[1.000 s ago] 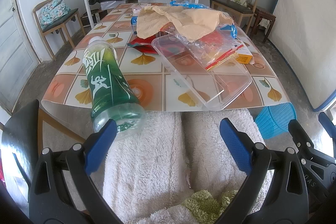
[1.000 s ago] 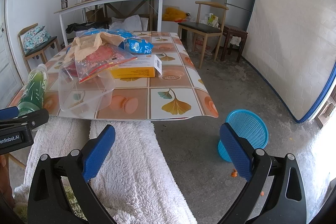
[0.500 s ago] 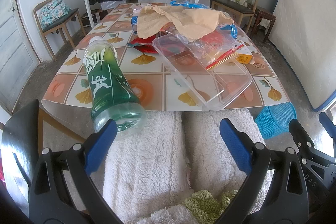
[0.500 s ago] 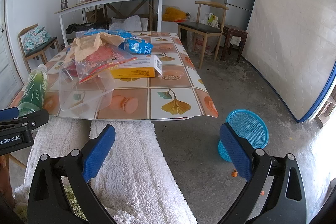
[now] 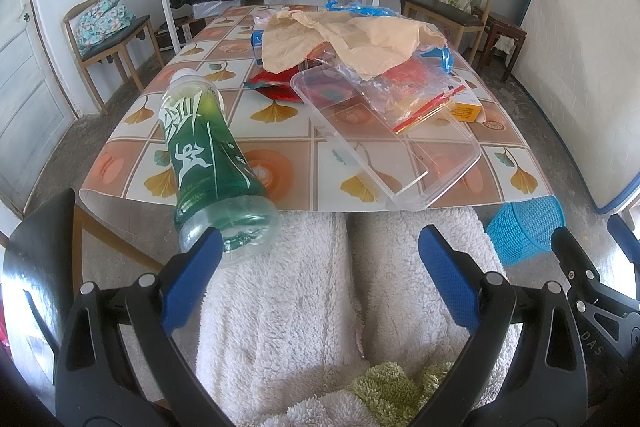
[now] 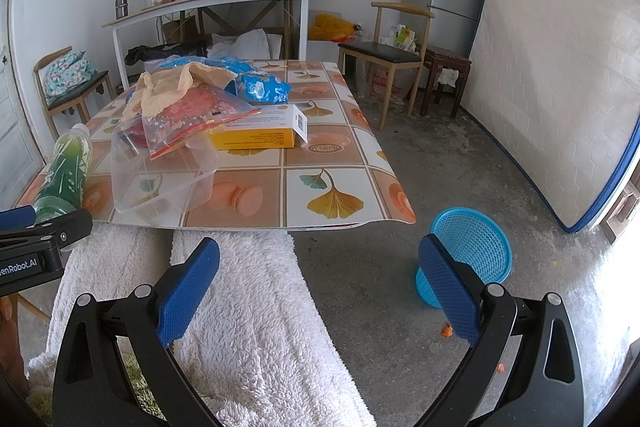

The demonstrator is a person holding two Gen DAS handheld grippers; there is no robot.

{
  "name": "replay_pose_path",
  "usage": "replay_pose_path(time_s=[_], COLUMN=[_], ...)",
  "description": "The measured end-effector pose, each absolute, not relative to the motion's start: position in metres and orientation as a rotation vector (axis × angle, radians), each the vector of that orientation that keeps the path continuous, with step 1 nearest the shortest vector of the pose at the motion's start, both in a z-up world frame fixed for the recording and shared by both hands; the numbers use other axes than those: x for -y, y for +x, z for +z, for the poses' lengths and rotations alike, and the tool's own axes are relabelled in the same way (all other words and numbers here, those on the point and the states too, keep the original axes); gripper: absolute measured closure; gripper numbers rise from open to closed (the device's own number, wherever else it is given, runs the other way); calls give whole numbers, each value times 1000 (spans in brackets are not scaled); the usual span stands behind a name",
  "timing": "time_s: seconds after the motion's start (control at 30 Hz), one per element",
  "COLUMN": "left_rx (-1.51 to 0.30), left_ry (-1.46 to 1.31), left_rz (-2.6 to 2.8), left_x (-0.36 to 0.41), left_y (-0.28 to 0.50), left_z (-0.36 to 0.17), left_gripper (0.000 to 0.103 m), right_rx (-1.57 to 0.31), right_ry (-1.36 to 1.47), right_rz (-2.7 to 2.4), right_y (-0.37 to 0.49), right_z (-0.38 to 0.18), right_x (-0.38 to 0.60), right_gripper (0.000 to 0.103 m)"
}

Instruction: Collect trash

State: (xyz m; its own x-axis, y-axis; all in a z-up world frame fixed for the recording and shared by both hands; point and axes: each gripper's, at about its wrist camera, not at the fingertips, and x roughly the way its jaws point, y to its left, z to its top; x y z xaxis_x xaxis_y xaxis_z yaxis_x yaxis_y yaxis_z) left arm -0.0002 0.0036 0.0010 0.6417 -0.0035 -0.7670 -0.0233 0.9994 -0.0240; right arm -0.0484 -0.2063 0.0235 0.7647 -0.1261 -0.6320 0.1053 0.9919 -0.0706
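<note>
Change: none since a second ago | your left gripper (image 5: pixel 318 263) and right gripper (image 6: pixel 320 279) stay released, empty | bottle (image 5: pixel 208 155) at lower left untouched | collecting not begun.

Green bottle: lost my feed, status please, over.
Both hand-held grippers open, left, right, holding nothing. Green bottle lying at the table's near edge, overhanging. Blue basket on the floor, path clear.

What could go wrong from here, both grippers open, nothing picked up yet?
1. The green bottle lies with its base past the table edge; a nudge could roll it off.
2. The clear container overhangs too, with a zip bag on it.
3. The blue basket sits tilted on the floor and may tip.
</note>
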Motion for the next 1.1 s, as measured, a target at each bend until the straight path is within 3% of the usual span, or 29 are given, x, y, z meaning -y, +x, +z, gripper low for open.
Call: replay_pose_path(time_s=[1.1], left_rx=[-878], left_ry=[-38], left_rz=[12], left_x=[-7], left_y=[-1], left_z=[1], left_gripper=[9], right_rx=[-727], right_ry=[-63], right_rz=[-143], right_y=[-40], right_z=[19], right_x=[202], right_gripper=[6])
